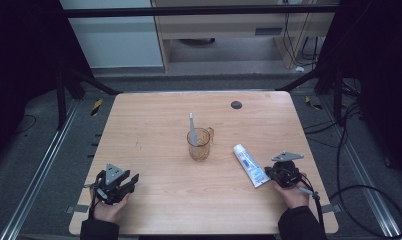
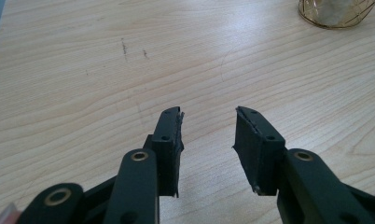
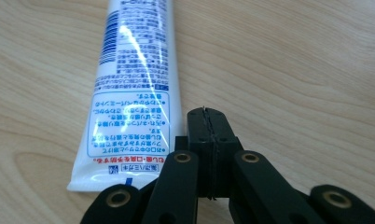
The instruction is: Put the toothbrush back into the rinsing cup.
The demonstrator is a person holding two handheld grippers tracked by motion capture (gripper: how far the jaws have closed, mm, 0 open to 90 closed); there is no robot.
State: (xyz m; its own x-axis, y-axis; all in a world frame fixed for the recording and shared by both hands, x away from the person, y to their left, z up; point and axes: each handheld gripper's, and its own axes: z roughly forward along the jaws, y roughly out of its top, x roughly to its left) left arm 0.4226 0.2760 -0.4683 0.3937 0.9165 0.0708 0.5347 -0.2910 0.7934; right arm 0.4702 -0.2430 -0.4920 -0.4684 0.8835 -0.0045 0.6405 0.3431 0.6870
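- the right gripper point(image 3: 209, 112) has its jaws clenched flat against each other with nothing between them; it sits low over the table point(image 1: 154, 115) near the front right corner, held in the person's right hand point(image 1: 295, 192).
- the toothpaste tube point(image 3: 136, 79) lies flat on the wood just beside those shut jaws, on their left in the right gripper view, with its crimped end nearest the gripper and its length running away from it. the jaws are alongside the tube, not around it, and i cannot tell whether they brush its edge.
- in the high view the same tube point(image 1: 250, 165) lies slanted, its cap end pointing up and left toward the cup, its flat end by the right gripper point(image 1: 283, 172).
- my reading: with the jaws closed beside the tube, this looks like a pause or a nudge rather than a pick; a grasp would need them spread first.
- the left gripper point(image 2: 209, 114) is released, jaws parted over bare wood, holding nothing; in the high view it point(image 1: 120, 184) rests near the front left corner, well apart from the tube, likely waiting.
- the amber glass cup point(image 1: 199, 143) stands upright mid-table with a toothbrush point(image 1: 192, 127) leaning in it, between the two grippers and farther back, probably where the tube belongs.
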